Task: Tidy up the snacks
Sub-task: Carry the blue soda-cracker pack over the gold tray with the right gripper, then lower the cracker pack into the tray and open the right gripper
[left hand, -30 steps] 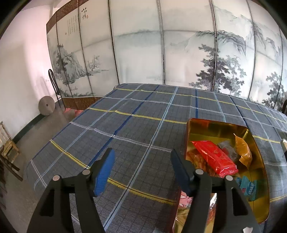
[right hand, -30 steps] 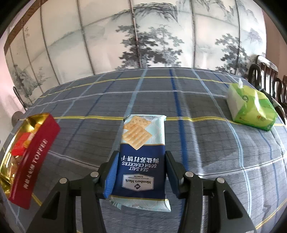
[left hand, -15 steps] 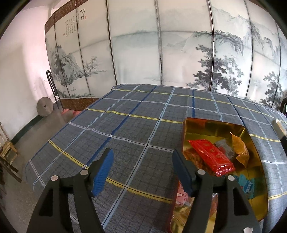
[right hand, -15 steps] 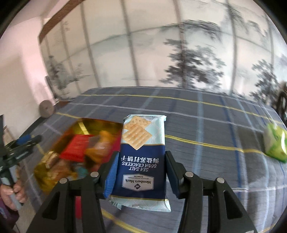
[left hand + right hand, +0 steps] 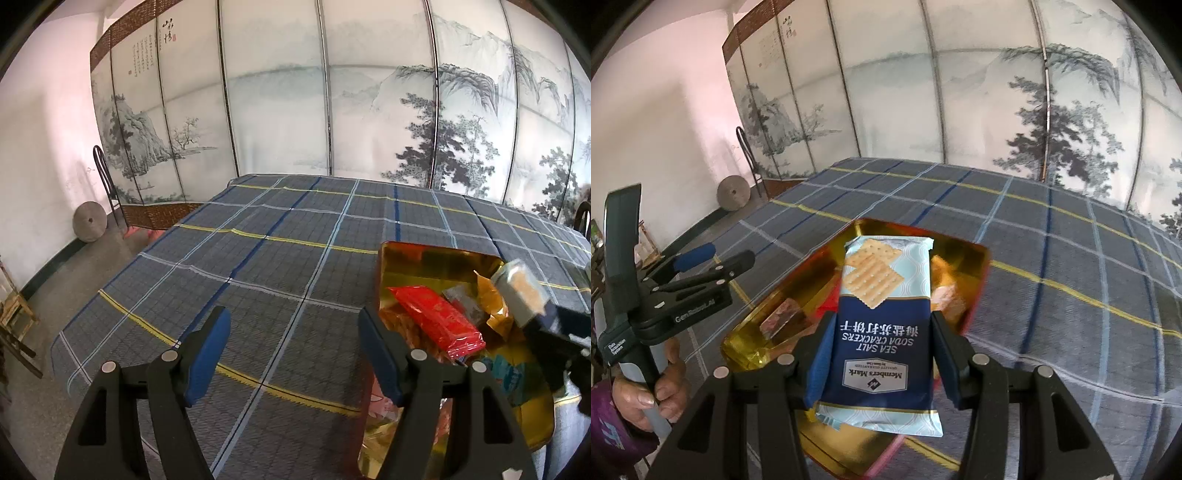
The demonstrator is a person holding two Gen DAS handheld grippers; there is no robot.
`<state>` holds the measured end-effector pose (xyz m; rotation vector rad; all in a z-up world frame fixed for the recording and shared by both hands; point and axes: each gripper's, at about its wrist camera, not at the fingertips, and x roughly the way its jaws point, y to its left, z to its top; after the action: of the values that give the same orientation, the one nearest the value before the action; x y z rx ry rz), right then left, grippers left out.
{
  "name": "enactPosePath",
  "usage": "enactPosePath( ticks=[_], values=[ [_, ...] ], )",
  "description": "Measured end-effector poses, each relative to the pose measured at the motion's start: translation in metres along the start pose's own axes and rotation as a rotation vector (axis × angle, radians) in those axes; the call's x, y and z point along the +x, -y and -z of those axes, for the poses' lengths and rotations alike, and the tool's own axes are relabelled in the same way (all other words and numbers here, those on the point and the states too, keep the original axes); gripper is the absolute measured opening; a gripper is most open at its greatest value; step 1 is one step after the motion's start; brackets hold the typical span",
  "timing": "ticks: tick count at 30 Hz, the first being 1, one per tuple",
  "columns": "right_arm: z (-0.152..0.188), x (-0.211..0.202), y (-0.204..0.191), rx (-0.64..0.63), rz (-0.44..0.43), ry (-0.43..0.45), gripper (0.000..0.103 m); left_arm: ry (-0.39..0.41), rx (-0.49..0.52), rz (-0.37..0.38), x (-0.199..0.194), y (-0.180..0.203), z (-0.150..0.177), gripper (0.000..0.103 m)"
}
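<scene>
**Cracker pack held over the gold tin**

The right gripper (image 5: 879, 350) pinches a pack of sea salt soda crackers (image 5: 882, 314) between its blue pads, one on each long edge. The pack hangs over the gold tin (image 5: 975, 254), its biscuit-print end pointing away from the hand. Whether its far end touches the snacks below cannot be read from this angle.

The left gripper (image 5: 295, 350) has just been opening its jaws; they stand apart with nothing between them, only plaid tablecloth (image 5: 258, 258) beneath. It sits at the tin's left edge. In the right wrist view a hand (image 5: 650, 395) grips its handle.

Inside the tin: a red packet (image 5: 436, 321) lies lengthwise, an orange-gold wrapper (image 5: 495, 306) beside it, a teal packet (image 5: 506, 373) nearer the front. The cracker pack enters the left wrist view blurred at the right. The tin rests on the tablecloth, with a painted folding screen (image 5: 369, 110) behind the table.
</scene>
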<state>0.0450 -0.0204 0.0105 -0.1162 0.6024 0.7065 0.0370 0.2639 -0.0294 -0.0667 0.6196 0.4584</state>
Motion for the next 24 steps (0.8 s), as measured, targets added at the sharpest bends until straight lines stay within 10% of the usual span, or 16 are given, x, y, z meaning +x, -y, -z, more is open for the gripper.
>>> enactPosePath(
  ticks=[24],
  values=[
    [-0.004, 0.03, -0.017, -0.023, 0.009, -0.065, 0.051, 0.002, -0.003, 0.004, 0.001, -0.002, 0.0, 0.07]
  ],
)
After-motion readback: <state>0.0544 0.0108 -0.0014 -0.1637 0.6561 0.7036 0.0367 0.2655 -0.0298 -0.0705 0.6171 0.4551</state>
